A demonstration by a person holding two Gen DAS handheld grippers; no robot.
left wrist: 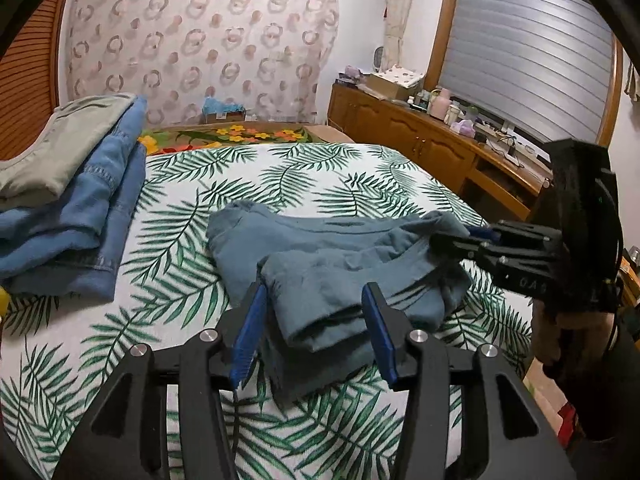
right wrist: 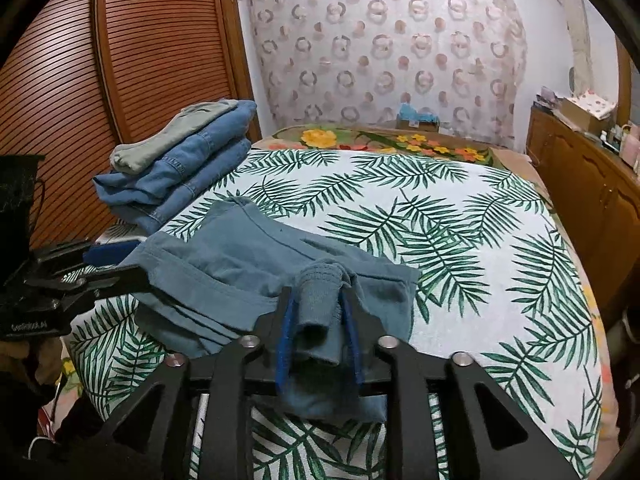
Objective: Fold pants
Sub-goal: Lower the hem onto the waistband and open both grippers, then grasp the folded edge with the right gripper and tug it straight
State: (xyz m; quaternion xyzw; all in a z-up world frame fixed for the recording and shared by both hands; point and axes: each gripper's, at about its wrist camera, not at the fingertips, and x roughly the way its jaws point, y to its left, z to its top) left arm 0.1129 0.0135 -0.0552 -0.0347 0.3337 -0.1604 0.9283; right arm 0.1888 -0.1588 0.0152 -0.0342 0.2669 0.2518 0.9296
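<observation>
Grey-blue pants (left wrist: 320, 268) lie folded in layers near the front edge of a bed with a palm-leaf sheet (left wrist: 280, 184). My left gripper (left wrist: 316, 300) is open, its blue pads either side of the pants' near folded corner. My right gripper (right wrist: 318, 312) is shut on a bunched edge of the pants (right wrist: 256, 264) at their right end; it also shows in the left wrist view (left wrist: 460, 240), reaching in from the right. The left gripper shows in the right wrist view (right wrist: 116, 264) at the pants' left edge.
A stack of folded jeans with a grey-green garment on top (left wrist: 68, 200) sits at the bed's left side (right wrist: 180, 160). A wooden louvred wardrobe (right wrist: 100, 80) stands left; a wooden sideboard with clutter (left wrist: 440, 140) stands right. A floral blanket (left wrist: 240, 134) lies at the bed's far end.
</observation>
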